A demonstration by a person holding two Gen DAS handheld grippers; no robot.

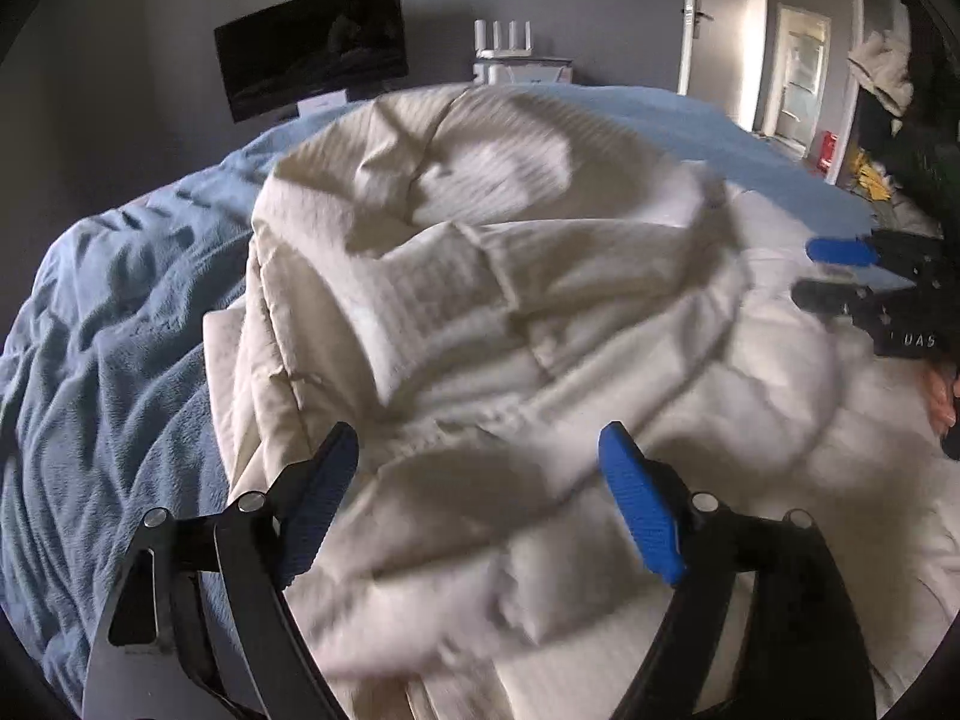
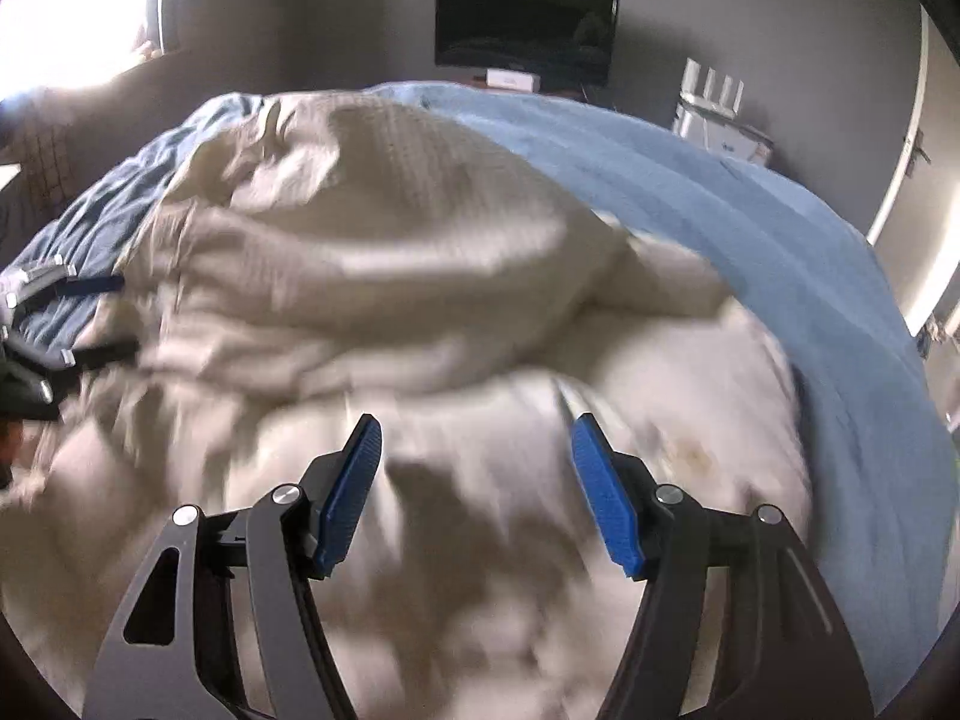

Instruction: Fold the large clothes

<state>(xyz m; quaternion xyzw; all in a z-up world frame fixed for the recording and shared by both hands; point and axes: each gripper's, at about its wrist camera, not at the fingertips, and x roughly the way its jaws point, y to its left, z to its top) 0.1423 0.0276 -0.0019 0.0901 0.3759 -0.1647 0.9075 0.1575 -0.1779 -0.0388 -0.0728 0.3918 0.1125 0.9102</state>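
- Sprawling across the blue bedspread point(image 1: 108, 324) is a big cream-coloured garment point(image 1: 480, 312), rumpled and bunched up, with a ribbed or waffle texture showing on its upper folds.
- Left gripper point(image 1: 480, 462) hovers right over the near part of that cream cloth, its two blue-padded fingers spread wide apart with nothing between them.
- Right gripper point(image 2: 477, 450) is just the same: fingers set wide, cloth below them, nothing pinched.
- Over in the left wrist view, the right gripper pokes in from the right edge, one blue pad point(image 1: 840, 252) and one dark finger apart, low over the garment's far side.
- From the right wrist view, the left gripper shows at the left edge, fingers parted, at the border where the cream cloth meets the darker blue cover.
- Cloth nearest both cameras is blurred, so fine folds there are hard to read.
- Garment sits mostly toward the middle of the bed, with bare blue spread on both sides of it.
- Behind the bed, a dark television point(image 2: 527, 27) stands against the grey wall, a white router with antennas point(image 1: 501, 42) beside it, and a white door point(image 1: 699, 18) further right.
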